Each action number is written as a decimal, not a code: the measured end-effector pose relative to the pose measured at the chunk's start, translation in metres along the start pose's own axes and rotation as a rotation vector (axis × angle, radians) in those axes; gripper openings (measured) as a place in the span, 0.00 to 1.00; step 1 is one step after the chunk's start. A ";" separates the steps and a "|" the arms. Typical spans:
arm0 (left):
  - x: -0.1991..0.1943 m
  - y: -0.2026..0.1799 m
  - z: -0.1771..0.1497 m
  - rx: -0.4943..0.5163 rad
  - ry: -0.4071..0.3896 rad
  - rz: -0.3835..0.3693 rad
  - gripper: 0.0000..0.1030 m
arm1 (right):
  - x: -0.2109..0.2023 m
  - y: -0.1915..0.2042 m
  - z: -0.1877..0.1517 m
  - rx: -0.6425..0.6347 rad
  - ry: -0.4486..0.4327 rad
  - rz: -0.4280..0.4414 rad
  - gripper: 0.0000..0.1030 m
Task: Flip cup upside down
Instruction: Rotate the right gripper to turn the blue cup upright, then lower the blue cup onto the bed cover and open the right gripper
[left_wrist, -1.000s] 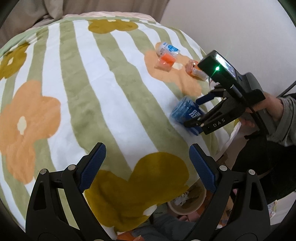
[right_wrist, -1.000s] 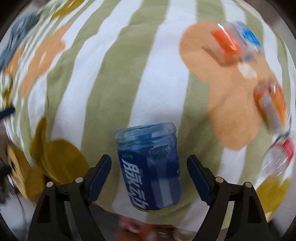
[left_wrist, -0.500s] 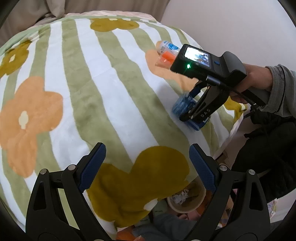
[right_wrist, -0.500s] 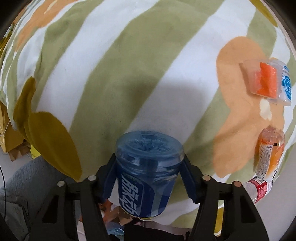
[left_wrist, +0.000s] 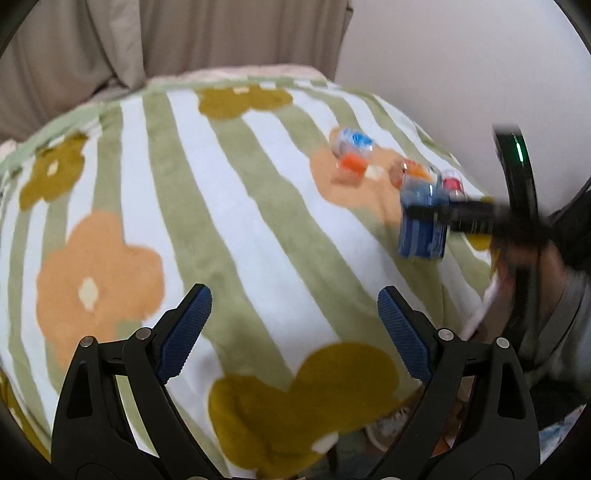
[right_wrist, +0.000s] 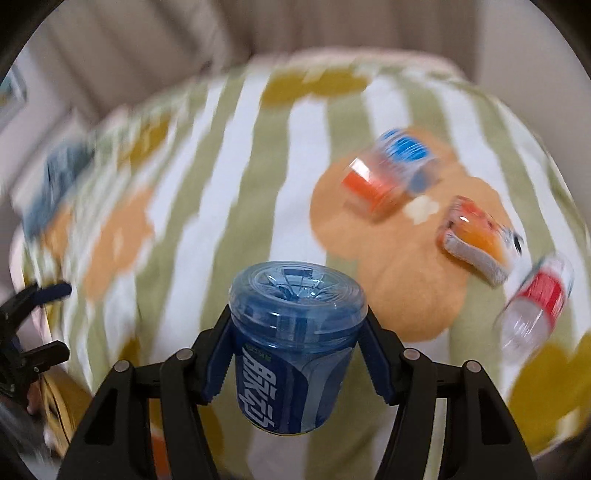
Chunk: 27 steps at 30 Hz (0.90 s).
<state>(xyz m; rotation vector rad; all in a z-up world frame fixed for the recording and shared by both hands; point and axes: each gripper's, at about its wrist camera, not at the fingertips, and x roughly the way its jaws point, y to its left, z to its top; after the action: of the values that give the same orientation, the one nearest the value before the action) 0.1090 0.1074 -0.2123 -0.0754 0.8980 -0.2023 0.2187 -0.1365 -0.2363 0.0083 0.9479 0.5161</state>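
Observation:
My right gripper is shut on a blue see-through cup with white lettering; its ribbed closed end points away from me and the cup is held off the blanket. In the left wrist view the same cup hangs blurred in the right gripper above the blanket's right side. My left gripper is open and empty, low over the near part of the blanket.
A striped green and white blanket with flower patches covers the surface. Three other cut bottle cups lie on it: orange and blue, orange, red. Curtains and a wall stand behind. The blanket drops off at the near right edge.
The right gripper closed on the blue cup, lifted it off the blanket and turned it. The left gripper stayed open and tilted up a little.

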 end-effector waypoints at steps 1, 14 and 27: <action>0.001 0.000 0.003 -0.005 -0.007 -0.005 0.88 | -0.002 0.007 -0.004 -0.009 -0.049 -0.015 0.57; 0.022 -0.014 0.000 -0.012 -0.007 -0.047 0.88 | 0.017 0.034 -0.081 -0.125 -0.373 -0.205 0.57; 0.028 -0.019 -0.010 -0.011 0.037 -0.081 0.88 | 0.016 0.036 -0.100 -0.169 -0.351 -0.246 0.57</action>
<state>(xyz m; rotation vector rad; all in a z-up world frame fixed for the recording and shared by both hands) 0.1154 0.0834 -0.2374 -0.1190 0.9338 -0.2745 0.1335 -0.1194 -0.2991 -0.1638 0.5507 0.3504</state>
